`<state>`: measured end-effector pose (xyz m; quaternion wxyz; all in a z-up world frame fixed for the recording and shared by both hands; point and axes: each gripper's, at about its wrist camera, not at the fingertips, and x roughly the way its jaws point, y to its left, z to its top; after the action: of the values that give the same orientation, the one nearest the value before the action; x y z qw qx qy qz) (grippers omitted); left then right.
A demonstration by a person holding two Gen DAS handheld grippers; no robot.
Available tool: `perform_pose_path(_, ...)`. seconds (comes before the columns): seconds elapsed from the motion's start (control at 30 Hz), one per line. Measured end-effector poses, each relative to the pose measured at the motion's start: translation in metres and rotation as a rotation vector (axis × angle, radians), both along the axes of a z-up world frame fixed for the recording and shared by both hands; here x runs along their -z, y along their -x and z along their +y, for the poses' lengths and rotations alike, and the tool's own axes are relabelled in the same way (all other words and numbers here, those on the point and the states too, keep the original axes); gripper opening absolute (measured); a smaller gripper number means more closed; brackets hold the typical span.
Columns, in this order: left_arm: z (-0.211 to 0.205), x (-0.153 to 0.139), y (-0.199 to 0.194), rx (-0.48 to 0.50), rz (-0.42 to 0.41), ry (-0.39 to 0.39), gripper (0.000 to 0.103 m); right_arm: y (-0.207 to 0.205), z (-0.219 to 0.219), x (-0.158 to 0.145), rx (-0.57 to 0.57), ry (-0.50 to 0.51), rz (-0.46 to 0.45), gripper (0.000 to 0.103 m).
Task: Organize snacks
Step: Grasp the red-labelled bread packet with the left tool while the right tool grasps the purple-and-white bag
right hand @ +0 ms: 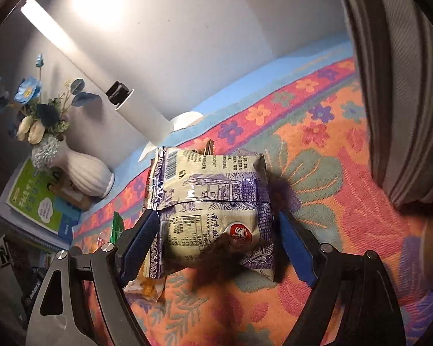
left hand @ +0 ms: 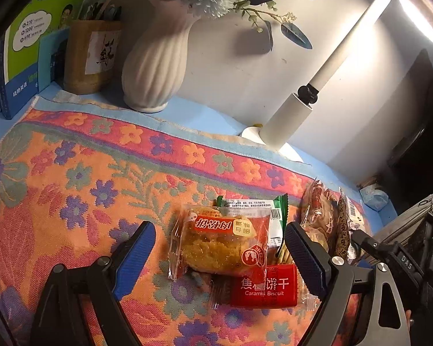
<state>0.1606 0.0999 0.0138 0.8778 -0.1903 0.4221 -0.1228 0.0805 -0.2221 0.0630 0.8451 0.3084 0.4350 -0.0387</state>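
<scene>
In the left wrist view an orange pastry packet [left hand: 220, 240] lies on top of a red Caramel Biscuit pack [left hand: 264, 287] and a green-and-white wrapper [left hand: 257, 204] on the floral cloth [left hand: 72, 190]. My left gripper [left hand: 220, 248] is open, its blue pads either side of the pile, not touching it. A brown snack bag [left hand: 320, 216] lies to the right. In the right wrist view my right gripper [right hand: 216, 239] has its pads against both sides of a purple-and-cream snack packet [right hand: 210, 201], which stands over another snack [right hand: 147, 287].
A white ribbed vase [left hand: 156, 66] with blue flowers, a bamboo pen holder [left hand: 92, 54] and books [left hand: 23, 52] stand along the back wall. A white desk lamp [left hand: 291, 115] leans at the back right. A striped grey object [right hand: 401, 86] rises at the right.
</scene>
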Motion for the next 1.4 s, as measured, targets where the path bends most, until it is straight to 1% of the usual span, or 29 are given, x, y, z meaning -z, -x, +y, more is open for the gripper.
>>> perform_pose_path(0.07, -0.001, 0.003, -0.001, 0.006, 0.009, 0.009, 0.089, 0.002, 0.003, 0.001, -0.012, 0.016, -0.026, 0.087)
perform_pose_path(0.13, -0.004, 0.007, -0.003, 0.016, 0.033, 0.011, 0.089, 0.000, 0.008, 0.000, -0.033, 0.029, -0.025, 0.093)
perform_pose_path(0.17, -0.006, 0.010, -0.004, 0.013, 0.042, 0.006, 0.089, 0.000, 0.010, 0.000, -0.040, 0.048, -0.023, 0.093)
perform_pose_path(0.27, -0.014, 0.017, -0.007, 0.012, 0.066, -0.040, 0.089, 0.000, 0.016, -0.002, -0.057, 0.073, -0.024, 0.093)
perform_pose_path(0.33, -0.020, 0.016, -0.006, 0.017, 0.052, -0.081, 0.089, 0.000, 0.016, -0.002, -0.057, 0.075, -0.024, 0.091)
perform_pose_path(0.37, -0.021, 0.016, -0.006, 0.021, 0.049, -0.089, 0.089, 0.001, 0.015, -0.002, -0.054, 0.067, -0.030, 0.090)
perform_pose_path(0.4, -0.023, 0.016, -0.006, 0.021, 0.050, -0.099, 0.087, 0.003, 0.013, -0.003, -0.051, 0.054, -0.038, 0.086)
perform_pose_path(0.43, -0.024, 0.016, -0.006, 0.017, 0.053, -0.116, 0.078, 0.004, 0.010, -0.003, -0.047, 0.042, -0.042, 0.077)
perform_pose_path(0.47, -0.025, 0.017, -0.007, 0.016, 0.052, -0.129, 0.073, 0.005, 0.008, -0.002, -0.046, 0.024, -0.044, 0.072)
perform_pose_path(0.5, -0.026, 0.018, -0.007, 0.024, 0.052, -0.133, 0.064, 0.005, 0.005, -0.001, -0.052, -0.008, -0.049, 0.068)
perform_pose_path(0.53, -0.027, 0.017, -0.007, 0.022, 0.048, -0.145, 0.059, 0.005, 0.003, -0.001, -0.049, -0.019, -0.051, 0.067)
perform_pose_path(0.6, -0.028, 0.017, -0.006, 0.019, 0.037, -0.158, 0.058, 0.005, 0.003, -0.001, -0.047, -0.021, -0.054, 0.067)
perform_pose_path(0.73, -0.023, 0.014, -0.004, 0.005, 0.023, -0.140, 0.055, 0.006, 0.008, -0.005, -0.061, 0.012, -0.064, 0.064)
perform_pose_path(0.87, -0.009, 0.011, -0.001, -0.036, 0.015, -0.104, 0.055, 0.011, 0.017, -0.014, -0.079, 0.067, -0.093, 0.063)
perform_pose_path(0.93, -0.003, 0.010, -0.001, -0.050, 0.013, -0.090, 0.055, 0.018, 0.020, -0.020, -0.083, 0.097, -0.113, 0.060)
perform_pose_path(0.97, -0.001, 0.011, -0.001, -0.044, 0.020, -0.071, 0.055, 0.023, 0.021, -0.024, -0.079, 0.114, -0.125, 0.060)
perform_pose_path(1.03, 0.004, 0.014, -0.003, -0.017, 0.046, -0.011, 0.055, 0.032, 0.022, -0.032, -0.077, 0.157, -0.147, 0.060)
perform_pose_path(1.1, 0.003, 0.013, 0.000, -0.025, 0.042, -0.017, 0.055, 0.044, 0.024, -0.037, -0.087, 0.180, -0.157, 0.060)
perform_pose_path(1.27, -0.002, 0.007, 0.007, -0.022, 0.010, -0.044, 0.055, 0.075, 0.023, -0.036, -0.110, 0.134, -0.131, 0.060)
perform_pose_path(1.4, -0.003, 0.006, 0.011, -0.019, -0.001, -0.055, 0.055, 0.103, 0.023, -0.041, -0.131, 0.136, -0.118, 0.060)
